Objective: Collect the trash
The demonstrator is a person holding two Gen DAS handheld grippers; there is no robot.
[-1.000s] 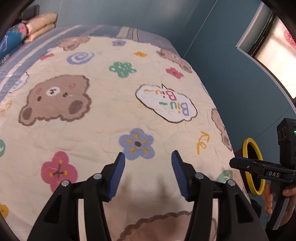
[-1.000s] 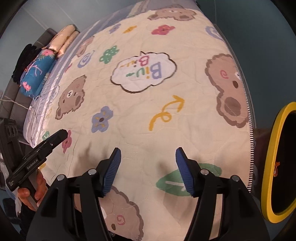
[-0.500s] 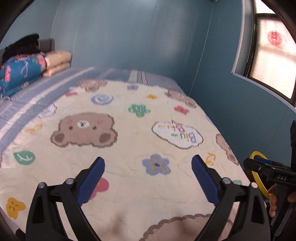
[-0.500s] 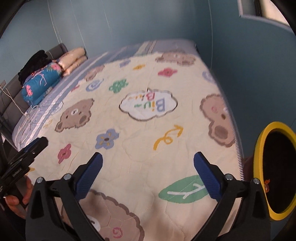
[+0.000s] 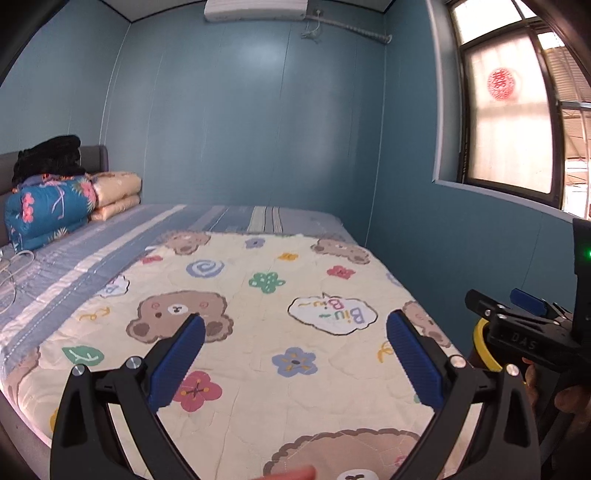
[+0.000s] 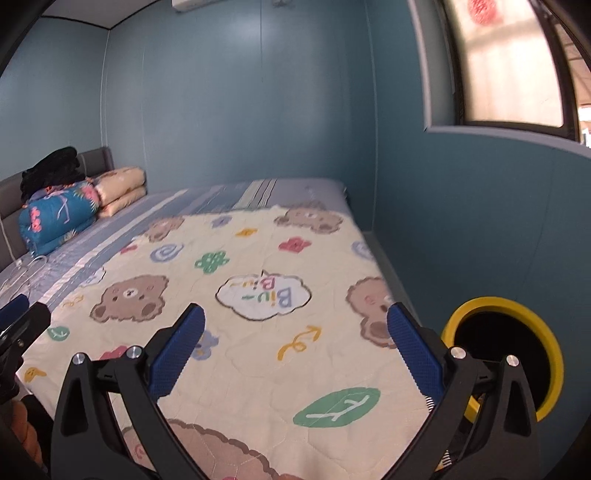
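Bed fills the room's left and middle; a cream cartoon quilt covers its near part, a blue striped sheet shows beyond and to the left. The right bed edge runs close along the blue wall, leaving only a narrow strip of floor there. The far end meets the back wall. The quilt surface is flat and bare of loose items across its whole middle; plenty of room above it.

At the headboard, far left: a folded blue floral blanket, a peach blanket beside it, dark clothing piled on top. White cable lies on the sheet near them.

Yellow-rimmed bin stands on the floor in the gap between bed corner and wall, at the right. Its inside is black; contents cannot be made out. No trash item is visible on the quilt in either view.

Left gripper: jaws have just been opening, now spread wide, nothing between the blue pads. Right gripper: likewise just opened, spread wide, nothing held. Both hover over the near quilt end.

Writing: "Biu Biu" in a cloud on the quilt, read upside down. "DAS" on the right gripper's body, seen from the left wrist view. Red round paper-cut on the window, unreadable. Air conditioner high on the back wall.
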